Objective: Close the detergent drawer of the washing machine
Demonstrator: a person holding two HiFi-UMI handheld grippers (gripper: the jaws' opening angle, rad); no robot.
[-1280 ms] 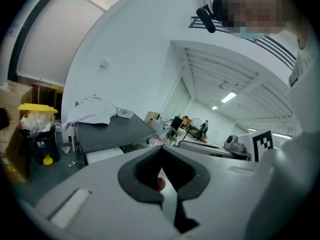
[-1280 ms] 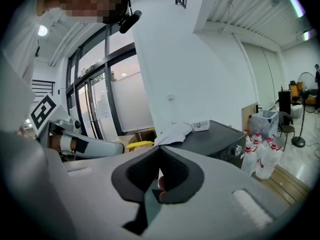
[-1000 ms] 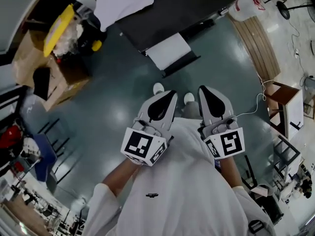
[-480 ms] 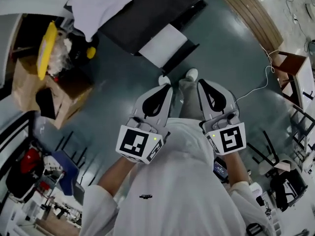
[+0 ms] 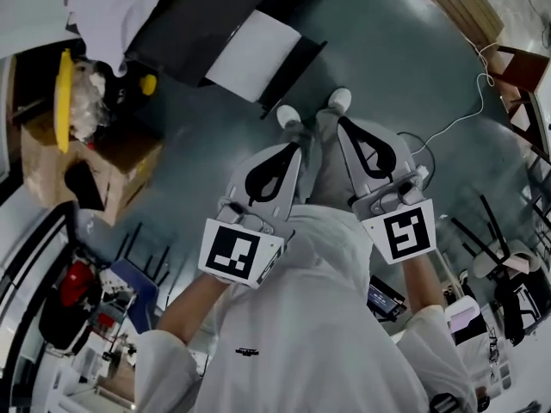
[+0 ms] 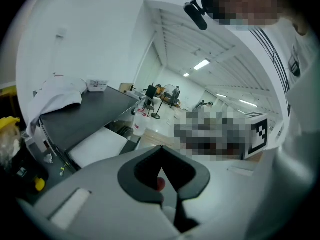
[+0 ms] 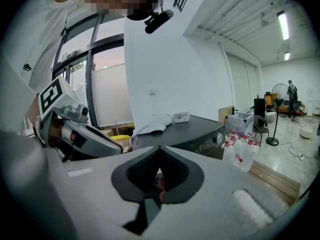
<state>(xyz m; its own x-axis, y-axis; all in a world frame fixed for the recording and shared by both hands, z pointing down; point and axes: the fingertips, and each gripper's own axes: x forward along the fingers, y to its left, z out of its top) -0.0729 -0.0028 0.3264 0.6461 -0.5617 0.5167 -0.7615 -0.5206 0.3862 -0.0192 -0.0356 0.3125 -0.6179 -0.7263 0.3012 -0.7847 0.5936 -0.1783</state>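
By the cardboard box (image 5: 103, 157) at the left stood the washing machine (image 5: 215, 7), dark-topped, with a white cloth (image 5: 112, 7) on it. A white panel (image 5: 250, 54) jutted from its front. I took that for the detergent drawer, though I could not be sure. It stood well apart from both tools. The left gripper (image 5: 293, 151) was held at the person's chest, its fingers pressed together on nothing; the right gripper (image 5: 343, 120) was the same. Such a drawer should be light, stiff plastic that slides, so a flat push on its front face would likely do, with no grasp needed. The left gripper view showed the panel (image 6: 95, 146) side-on. Only the right gripper view showed the machine's front knob (image 7: 217, 139), which the head view, looking from above, missed.
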